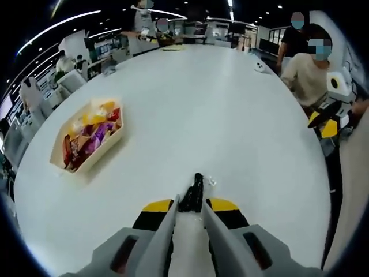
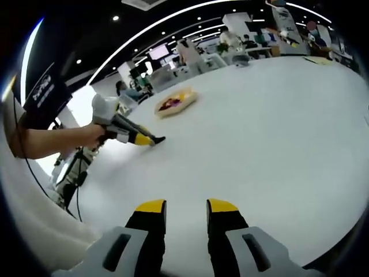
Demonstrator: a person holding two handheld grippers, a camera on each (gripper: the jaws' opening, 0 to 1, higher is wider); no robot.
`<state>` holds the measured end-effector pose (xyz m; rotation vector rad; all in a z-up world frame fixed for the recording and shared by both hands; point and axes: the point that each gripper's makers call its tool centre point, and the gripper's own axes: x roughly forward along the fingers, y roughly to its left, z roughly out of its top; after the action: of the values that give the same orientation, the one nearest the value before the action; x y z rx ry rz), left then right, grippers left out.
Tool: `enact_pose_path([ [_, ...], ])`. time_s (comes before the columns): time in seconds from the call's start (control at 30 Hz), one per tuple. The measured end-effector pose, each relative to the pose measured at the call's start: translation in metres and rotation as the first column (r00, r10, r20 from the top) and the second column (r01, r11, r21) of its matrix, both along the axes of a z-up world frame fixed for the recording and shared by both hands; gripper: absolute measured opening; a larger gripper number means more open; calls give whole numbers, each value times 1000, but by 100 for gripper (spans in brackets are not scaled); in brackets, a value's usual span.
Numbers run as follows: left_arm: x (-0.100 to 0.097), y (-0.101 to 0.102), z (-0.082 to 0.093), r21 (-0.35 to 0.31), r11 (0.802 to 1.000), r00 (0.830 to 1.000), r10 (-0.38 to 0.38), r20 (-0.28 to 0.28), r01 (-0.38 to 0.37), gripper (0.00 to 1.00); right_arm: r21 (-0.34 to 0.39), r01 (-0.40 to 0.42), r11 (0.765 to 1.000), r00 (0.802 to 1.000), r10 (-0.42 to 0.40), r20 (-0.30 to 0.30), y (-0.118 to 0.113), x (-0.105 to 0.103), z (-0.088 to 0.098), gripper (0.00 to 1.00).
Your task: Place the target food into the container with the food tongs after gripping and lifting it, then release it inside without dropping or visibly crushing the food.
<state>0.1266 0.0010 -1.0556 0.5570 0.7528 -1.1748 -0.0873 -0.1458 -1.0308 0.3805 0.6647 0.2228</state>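
My left gripper [image 1: 190, 205] is shut on grey food tongs [image 1: 193, 193]. Their black tips are pressed together low over the white table. A small pale bit [image 1: 211, 181] lies just right of the tips, too small to identify. The container, a cream tray [image 1: 86, 167] of wrapped snacks, sits on the table to the far left. In the right gripper view a hand holds the left gripper [image 2: 124, 134] with the tongs' black tip [image 2: 157, 139] pointing at the table. The tray [image 2: 176, 103] is beyond it. My right gripper [image 2: 186, 206] is open and holds nothing.
The large white oval table [image 1: 230, 115] stretches far ahead. A person in a beige top [image 1: 305, 75] sits at its right edge, near yellow and black gear [image 1: 323, 121]. Desks and other people stand beyond the far end. A cable and a stand [image 2: 75, 173] hang off the table's left side.
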Motion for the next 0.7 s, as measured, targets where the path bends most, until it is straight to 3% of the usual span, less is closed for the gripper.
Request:
enact_pose_path([
  [0.07, -3, -1, 0, -2, 1000, 999, 13, -31, -13, 18, -2, 8, 1000, 1000, -8, 1, -2, 0, 0, 28],
  [0.3, -2, 1, 1, -21, 998, 996, 64, -58, -65, 18, -20, 22, 1000, 1000, -22, 13, -8, 3, 3, 27],
  [0.6, 4, 10, 14, -87, 986, 989, 136, -62, -141, 18, -21, 8, 1000, 1000, -8, 6, -5, 4, 2, 27],
  [0.7, 12, 15, 21, -116, 978, 985, 168, -40, -172, 18, -18, -5, 1000, 1000, 5, 2, -1, 5, 1, 27],
])
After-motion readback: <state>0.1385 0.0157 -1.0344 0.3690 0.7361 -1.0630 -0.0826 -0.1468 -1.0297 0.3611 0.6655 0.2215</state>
